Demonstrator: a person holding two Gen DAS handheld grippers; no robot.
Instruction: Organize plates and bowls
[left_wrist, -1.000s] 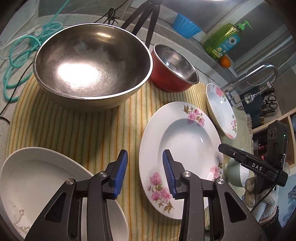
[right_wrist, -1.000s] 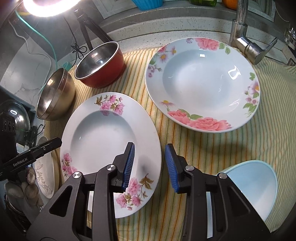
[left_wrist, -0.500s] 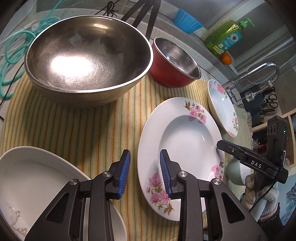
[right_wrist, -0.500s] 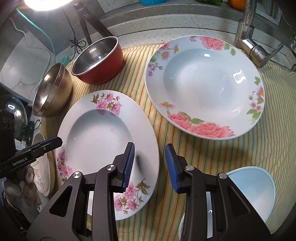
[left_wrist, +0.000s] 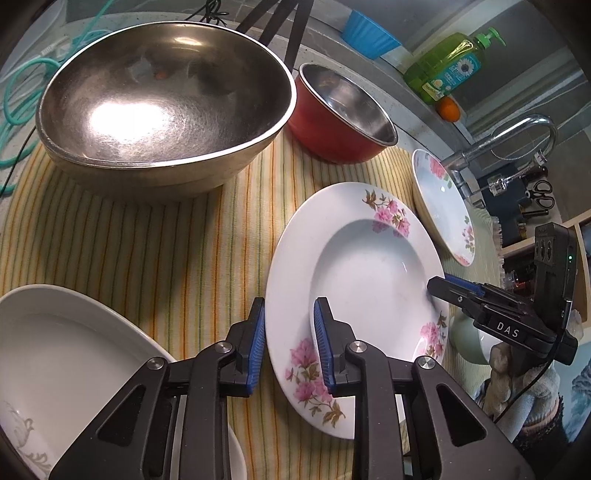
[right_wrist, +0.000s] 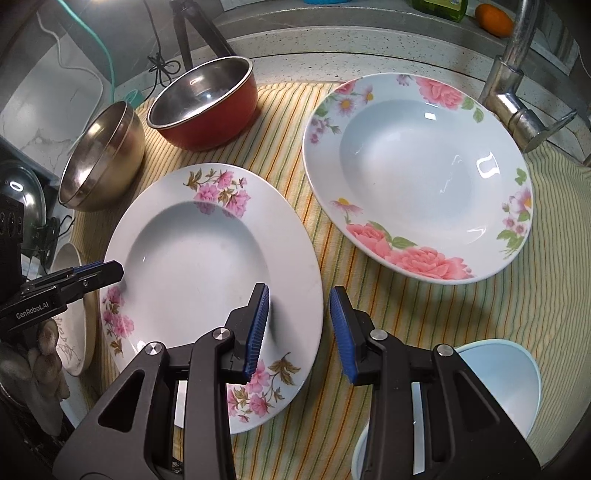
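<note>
Surface: a yellow striped cloth (left_wrist: 155, 236) is spread over a speckled stone counter (right_wrist: 332, 40); every dish is set on it.
Room: a tap (right_wrist: 513, 92) is seen at the far right edge, with a green soap bottle (left_wrist: 448, 64), an orange fruit (left_wrist: 448, 109) and a blue ridged cup (left_wrist: 369, 35) along the back ledge; tripod legs (left_wrist: 291, 33) and a teal cord (left_wrist: 22, 92) are seen behind the bowls.
Pink-flower plate: the pink-flower plate (right_wrist: 210, 288) is laid flat mid-cloth, between both grippers.
Rose plate: the rose plate (right_wrist: 413, 173) is set to its right, near the tap, a strip of cloth left between the two.
Bowls: the large steel bowl (left_wrist: 162, 107) and the red bowl (left_wrist: 340, 114) are placed at the back, just beside each other; a pale blue bowl (right_wrist: 506, 380) is seen at the near right, partly under the right gripper.
White dish: a white dish (left_wrist: 66, 354) is found at the near left edge.
Left gripper: the left gripper (left_wrist: 290, 339) is held astride the plate's left rim — its jaws are closing, the rim between them, the pads not yet pressed on it.
Right gripper: the right gripper (right_wrist: 299, 328) is held astride the opposite rim, fingers spread, no contact visible.
Open room: bare cloth is left in front of the steel bowl and along the near right — elsewhere rims lie close.
</note>
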